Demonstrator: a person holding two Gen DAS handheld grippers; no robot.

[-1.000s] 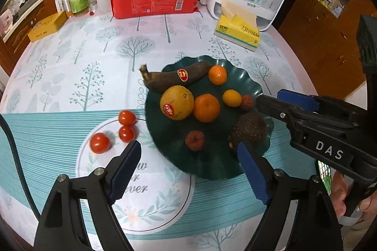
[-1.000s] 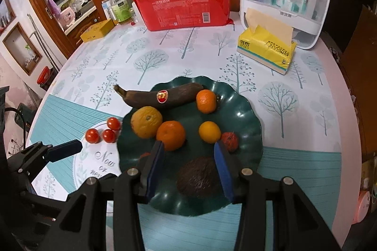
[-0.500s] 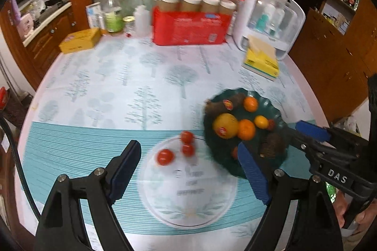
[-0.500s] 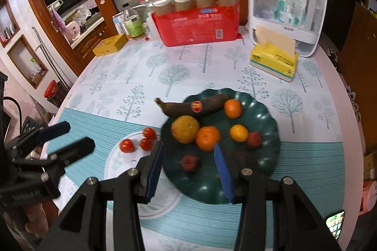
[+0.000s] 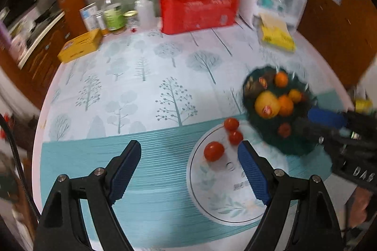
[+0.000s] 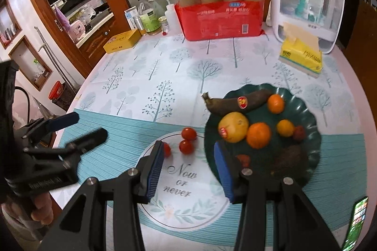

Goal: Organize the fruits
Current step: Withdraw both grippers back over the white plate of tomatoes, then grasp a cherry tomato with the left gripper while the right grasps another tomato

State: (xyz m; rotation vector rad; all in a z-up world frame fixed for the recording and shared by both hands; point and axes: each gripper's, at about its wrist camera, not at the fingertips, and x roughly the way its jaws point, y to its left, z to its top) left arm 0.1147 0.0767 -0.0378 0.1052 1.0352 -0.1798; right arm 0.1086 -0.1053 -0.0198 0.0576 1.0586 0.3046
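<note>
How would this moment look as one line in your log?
left gripper: open, empty | right gripper: open, empty | tomatoes: on table | plate: fruit

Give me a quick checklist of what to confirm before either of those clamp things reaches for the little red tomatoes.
1. Left gripper open, nothing held: ok.
2. Right gripper open, nothing held: ok.
3. Three small red cherry tomatoes lie apart from the dark green scalloped plate, on the tablecloth's white circle: ok.
4. Space on the plate among the fruit for them: ok.
5. Left view sharp enough for aiming: not ok, blurred.
6. Tomatoes steady, not rolling: cannot tell.
</note>
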